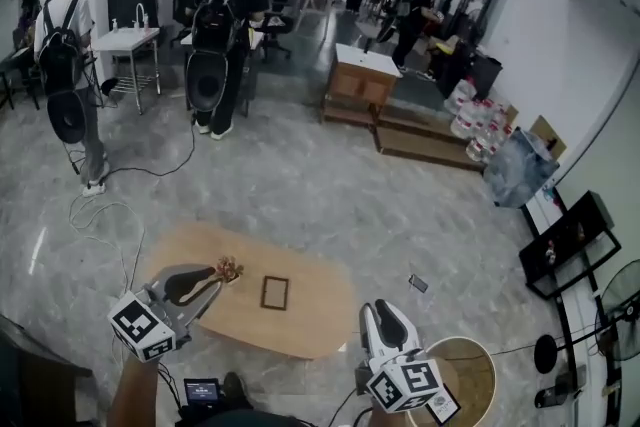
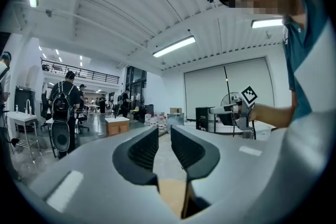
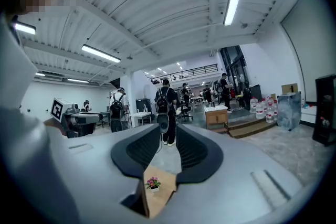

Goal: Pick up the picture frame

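Observation:
A small dark picture frame [image 1: 274, 292] lies flat on the middle of a low oval wooden table [image 1: 310, 325]. A tiny pot of pink flowers [image 1: 229, 268] [image 3: 153, 183] stands to the frame's left. My left gripper [image 1: 217, 277] [image 2: 164, 131] hovers over the table's left end, just beside the flowers, with its jaws shut and nothing between them. My right gripper [image 1: 379, 309] [image 3: 168, 128] hangs off the table's right end, also shut and empty. Neither gripper view shows the frame.
A round wooden stool [image 1: 470, 370] stands at my right. A phone-like object [image 1: 418, 283] and cables [image 1: 100, 215] lie on the floor. Farther off are people with backpacks [image 1: 218, 15], a wooden cabinet [image 1: 362, 75], water bottles [image 1: 470, 120] and a black shelf [image 1: 565, 240].

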{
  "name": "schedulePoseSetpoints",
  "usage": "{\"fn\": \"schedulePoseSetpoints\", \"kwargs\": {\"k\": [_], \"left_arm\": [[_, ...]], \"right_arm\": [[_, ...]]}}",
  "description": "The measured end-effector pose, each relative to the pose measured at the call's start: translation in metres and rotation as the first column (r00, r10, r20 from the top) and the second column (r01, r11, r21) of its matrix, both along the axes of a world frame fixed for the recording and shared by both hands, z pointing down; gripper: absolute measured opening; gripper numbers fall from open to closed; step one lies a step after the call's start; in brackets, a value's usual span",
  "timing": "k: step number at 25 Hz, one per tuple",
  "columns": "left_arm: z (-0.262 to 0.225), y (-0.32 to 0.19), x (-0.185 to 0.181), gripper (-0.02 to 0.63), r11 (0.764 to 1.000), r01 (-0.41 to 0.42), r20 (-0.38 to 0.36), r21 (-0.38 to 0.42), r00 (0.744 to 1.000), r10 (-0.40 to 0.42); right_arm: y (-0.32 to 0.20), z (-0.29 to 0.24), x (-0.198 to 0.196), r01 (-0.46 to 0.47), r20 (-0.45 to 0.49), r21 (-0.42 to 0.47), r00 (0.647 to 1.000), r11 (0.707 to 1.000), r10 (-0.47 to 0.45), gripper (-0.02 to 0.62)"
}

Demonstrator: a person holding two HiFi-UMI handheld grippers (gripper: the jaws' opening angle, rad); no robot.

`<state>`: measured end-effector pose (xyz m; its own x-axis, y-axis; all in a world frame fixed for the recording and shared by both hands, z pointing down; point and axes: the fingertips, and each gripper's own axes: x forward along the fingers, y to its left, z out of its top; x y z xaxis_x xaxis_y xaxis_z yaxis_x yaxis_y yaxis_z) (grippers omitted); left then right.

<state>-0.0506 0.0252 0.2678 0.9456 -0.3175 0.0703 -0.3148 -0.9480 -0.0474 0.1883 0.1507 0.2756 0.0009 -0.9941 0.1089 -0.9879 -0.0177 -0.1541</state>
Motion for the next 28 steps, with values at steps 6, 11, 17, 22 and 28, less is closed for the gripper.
{"fn": "schedulePoseSetpoints", "kwargs": {"k": [6, 11, 17, 22, 28], "left_arm": [[0.0, -0.046, -0.007, 0.066, 0.999, -0.049, -0.022, -0.015, 0.999, 0.049], [0.004, -0.083, -0.026, 0.066, 0.998, -0.059, -0.043, -0.02, 0.997, 0.058], [0.017, -0.109, -0.037, 0.066, 0.998, -0.042, -0.058, -0.049, 0.998, 0.04], [0.024, -0.134, -0.044, 0.066, 0.998, -0.004, -0.05, -0.067, 0.999, 0.001], [0.031, -0.154, -0.062, 0.066, 0.993, 0.084, -0.018, -0.079, 0.996, -0.085]], "right_arm": [[-0.035, -0.002, -0.012, -0.048, -0.02, -0.024, 0.999, 0.999, 0.048, 0.081], [-0.067, 0.001, -0.03, -0.062, -0.041, -0.052, 0.997, 0.997, 0.06, 0.081], [-0.099, 0.014, -0.036, -0.049, -0.046, -0.09, 0.998, 0.995, 0.045, 0.081], [-0.134, 0.028, -0.027, -0.027, -0.03, -0.115, 0.999, 0.993, 0.023, 0.081], [-0.182, 0.056, -0.022, 0.04, 0.006, -0.15, 0.999, 0.988, -0.04, 0.081]]}}
